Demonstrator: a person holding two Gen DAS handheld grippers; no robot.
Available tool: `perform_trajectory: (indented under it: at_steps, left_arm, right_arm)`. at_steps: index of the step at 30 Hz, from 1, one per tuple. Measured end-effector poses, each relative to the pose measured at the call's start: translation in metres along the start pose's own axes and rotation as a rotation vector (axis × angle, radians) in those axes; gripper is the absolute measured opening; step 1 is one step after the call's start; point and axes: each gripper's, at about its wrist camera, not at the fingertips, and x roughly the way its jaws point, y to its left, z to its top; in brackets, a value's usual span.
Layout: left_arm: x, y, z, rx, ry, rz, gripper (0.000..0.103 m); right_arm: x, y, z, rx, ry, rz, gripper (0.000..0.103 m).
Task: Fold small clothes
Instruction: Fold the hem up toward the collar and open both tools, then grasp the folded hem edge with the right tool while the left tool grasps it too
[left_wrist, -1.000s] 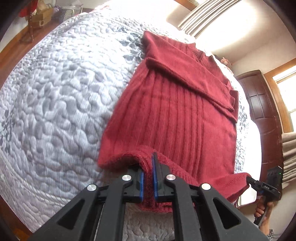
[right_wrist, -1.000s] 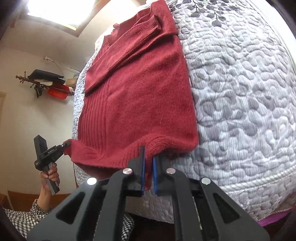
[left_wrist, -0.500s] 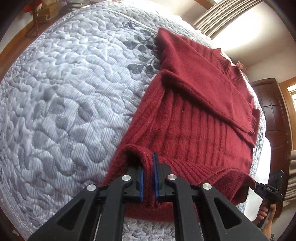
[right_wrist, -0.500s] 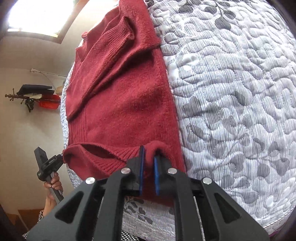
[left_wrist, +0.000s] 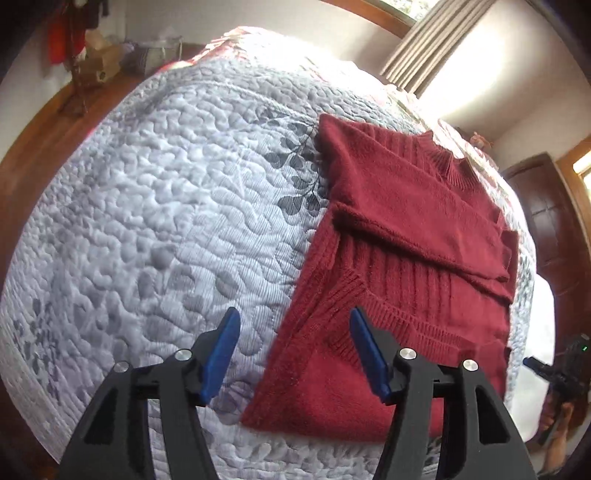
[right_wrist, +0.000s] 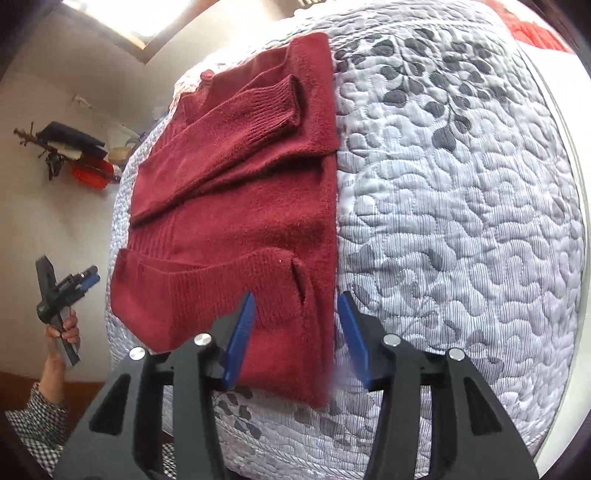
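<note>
red sweater (right_wrist: 236, 206) cuff, right view only

Daylight is pouring through a curtained window (left_wrist: 424, 48) at one o'clock, washing over the quilted grey-white bedspread (left_wrist: 166, 221). A dark wooden door (left_wrist: 550, 236) is standing at three o'clock, and a wooden floor (left_wrist: 62, 122) is showing at ten o'clock, where a cluttered coat stand (right_wrist: 55, 147) is leaning against the pale wall (right_wrist: 48, 74).

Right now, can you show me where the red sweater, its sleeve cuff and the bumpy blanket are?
red sweater (left_wrist: 399, 229), left wrist view, on the folded upper body.
sleeve cuff (right_wrist: 273, 110), right wrist view, on the ribbed end of the sleeve.
bumpy blanket (right_wrist: 461, 221), right wrist view, on bare quilting beside the sweater.
</note>
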Motion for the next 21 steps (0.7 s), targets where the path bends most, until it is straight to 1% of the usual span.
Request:
perform_trajectory:
  at_steps: [1, 3, 8, 9, 12, 14, 16, 17, 19, 20, 21]
  left_arm:
    - [0.003, -0.007, 0.001, 0.046, 0.003, 0.019, 0.063]
    - [0.013, -0.021, 0.002, 0.128, 0.022, 0.044, 0.064]
    - [0.039, -0.047, 0.000, 0.281, 0.055, 0.078, 0.066]
    - [0.043, -0.051, 0.001, 0.302, 0.059, 0.081, 0.068]
    - [0.057, -0.057, 0.004, 0.348, 0.078, 0.103, 0.068]
    - [0.066, -0.059, 0.007, 0.359, 0.092, 0.104, 0.068]
    - [0.073, -0.060, 0.009, 0.362, 0.106, 0.087, 0.068]
    - [0.076, -0.061, 0.009, 0.364, 0.115, 0.076, 0.066]
    - [0.080, -0.063, 0.009, 0.369, 0.129, 0.054, 0.058]
    - [0.081, -0.064, 0.008, 0.373, 0.133, 0.045, 0.053]
    - [0.082, -0.065, 0.007, 0.377, 0.134, 0.041, 0.046]
  right_arm:
    - [0.006, 0.006, 0.001, -0.026, 0.013, -0.014, 0.053]
    - [0.020, 0.016, 0.002, -0.068, 0.036, -0.031, 0.054]
    - [0.046, 0.029, 0.006, -0.158, 0.068, -0.094, 0.054]
    - [0.049, 0.031, 0.007, -0.173, 0.076, -0.101, 0.054]
    - [0.060, 0.031, 0.012, -0.192, 0.090, -0.138, 0.055]
    - [0.067, 0.030, 0.017, -0.188, 0.096, -0.130, 0.055]
    - [0.072, 0.032, 0.021, -0.189, 0.105, -0.111, 0.055]
    - [0.076, 0.034, 0.022, -0.197, 0.115, -0.106, 0.052]
    - [0.081, 0.041, 0.022, -0.236, 0.135, -0.101, 0.029]
    - [0.083, 0.044, 0.021, -0.261, 0.138, -0.119, 0.026]
    - [0.085, 0.049, 0.021, -0.287, 0.141, -0.136, 0.016]
